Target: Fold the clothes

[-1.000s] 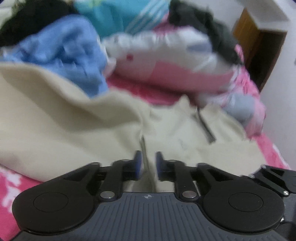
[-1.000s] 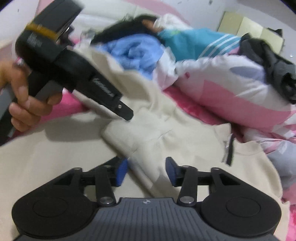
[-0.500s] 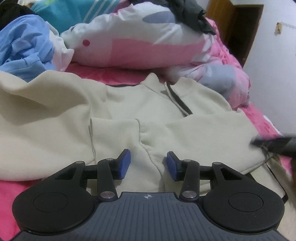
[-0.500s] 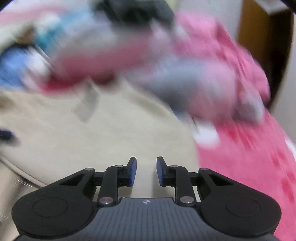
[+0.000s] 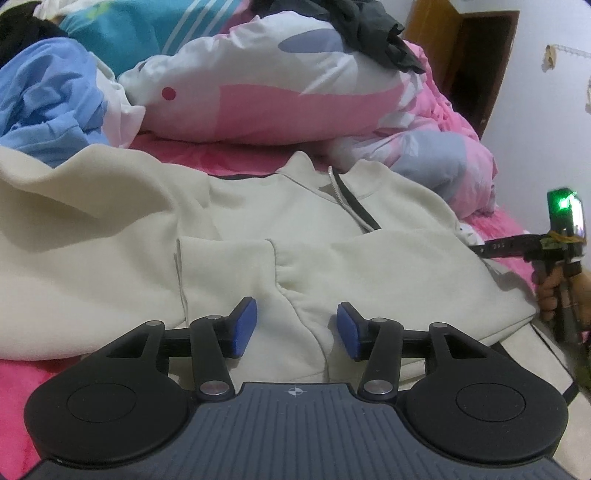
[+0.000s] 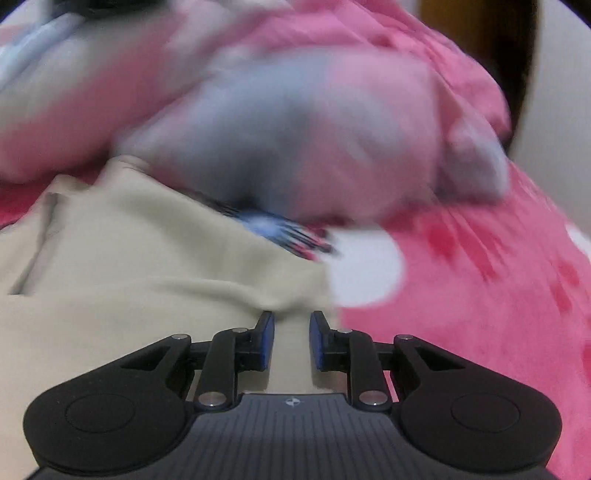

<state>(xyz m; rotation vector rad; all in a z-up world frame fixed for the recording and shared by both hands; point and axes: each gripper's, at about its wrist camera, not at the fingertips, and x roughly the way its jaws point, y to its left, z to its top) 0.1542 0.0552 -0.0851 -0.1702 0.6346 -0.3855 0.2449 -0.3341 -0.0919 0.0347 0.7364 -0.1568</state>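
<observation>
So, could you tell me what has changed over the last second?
The left gripper let go of the sleeve of the cream sweatshirt, which now lies folded across the chest; its fingers are opening with nothing pinched. The right gripper swung away to the sweatshirt's edge by the pink bedding, its fingers narrowed. The pillow and blue garment stayed put.

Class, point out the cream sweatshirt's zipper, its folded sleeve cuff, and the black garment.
zipper [image 5: 337,184], left wrist view, metal teeth
sleeve cuff [image 5: 225,273], left wrist view, cuff middle
black garment [image 5: 373,29], left wrist view, crumpled centre

Both wrist views look low, close over one cream sweatshirt [image 5: 332,236] (shared).
</observation>
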